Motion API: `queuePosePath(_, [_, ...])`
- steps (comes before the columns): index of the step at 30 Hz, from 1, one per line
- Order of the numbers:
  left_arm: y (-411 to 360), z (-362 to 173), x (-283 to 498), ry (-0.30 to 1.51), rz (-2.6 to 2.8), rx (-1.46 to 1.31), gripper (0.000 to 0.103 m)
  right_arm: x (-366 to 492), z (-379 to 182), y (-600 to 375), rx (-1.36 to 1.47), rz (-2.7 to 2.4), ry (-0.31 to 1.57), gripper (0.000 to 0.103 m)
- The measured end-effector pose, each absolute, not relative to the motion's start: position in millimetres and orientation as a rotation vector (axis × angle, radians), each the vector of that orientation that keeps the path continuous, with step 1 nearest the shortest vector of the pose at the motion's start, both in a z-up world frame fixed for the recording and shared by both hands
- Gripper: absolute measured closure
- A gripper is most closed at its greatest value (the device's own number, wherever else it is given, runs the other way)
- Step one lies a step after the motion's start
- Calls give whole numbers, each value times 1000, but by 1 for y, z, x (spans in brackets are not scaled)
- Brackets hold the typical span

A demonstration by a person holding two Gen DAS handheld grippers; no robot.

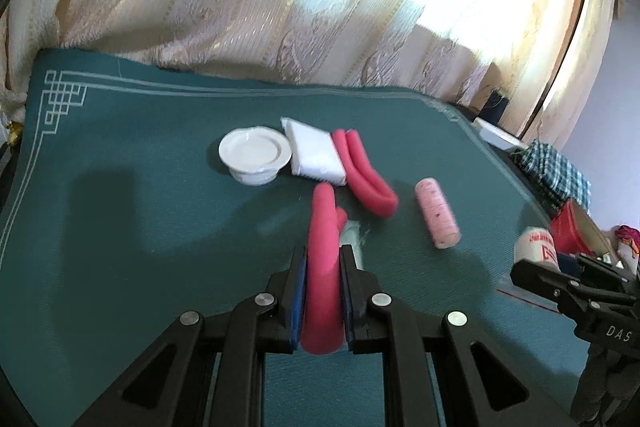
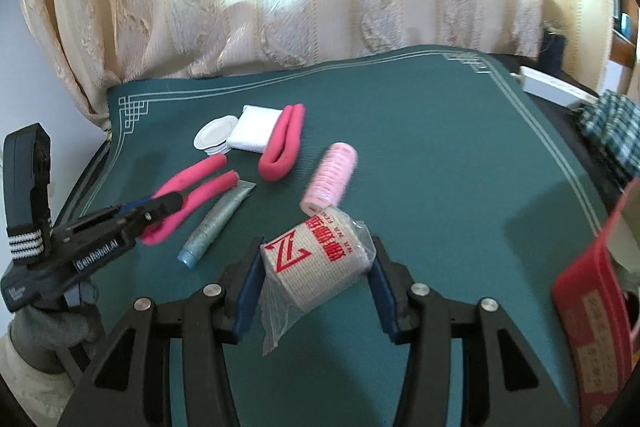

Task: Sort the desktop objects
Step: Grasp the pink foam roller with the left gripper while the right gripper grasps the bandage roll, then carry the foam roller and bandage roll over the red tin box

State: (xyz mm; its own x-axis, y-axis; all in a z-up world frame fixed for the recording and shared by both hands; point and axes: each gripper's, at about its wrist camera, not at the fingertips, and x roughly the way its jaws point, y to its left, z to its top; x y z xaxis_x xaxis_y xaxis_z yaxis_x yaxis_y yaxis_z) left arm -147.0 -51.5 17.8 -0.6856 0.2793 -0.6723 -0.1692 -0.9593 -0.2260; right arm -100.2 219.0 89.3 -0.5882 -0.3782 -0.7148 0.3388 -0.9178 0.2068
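Left hand-held gripper clamped on pink foam stick; right hand-held gripper clamped on bandage roll, both just above surface. Carry slow, keep grip firm, dodge the tube.

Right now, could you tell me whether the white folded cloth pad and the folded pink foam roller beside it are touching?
Touching: in the left wrist view, the white pad has its right edge directly against the folded pink roller, with no green mat visible between them.

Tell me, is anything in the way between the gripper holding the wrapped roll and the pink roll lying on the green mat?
Nothing visible is. The right gripper holds the wrapped roll, and the pink roll lies just beyond it on the green mat, with no other thing between. The silver tube lies off to the side.
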Motion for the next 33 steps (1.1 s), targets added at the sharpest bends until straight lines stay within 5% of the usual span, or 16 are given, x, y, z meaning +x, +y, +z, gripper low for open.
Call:
queuePosePath(15, [-26,50,-116,-219,2626,-990,87,-60,120,303,1048,-2691,-180,50])
queuePosePath(33, [121,93,-83,-52,2411,-879,87,-25,147,442,958,-2944,-353,50])
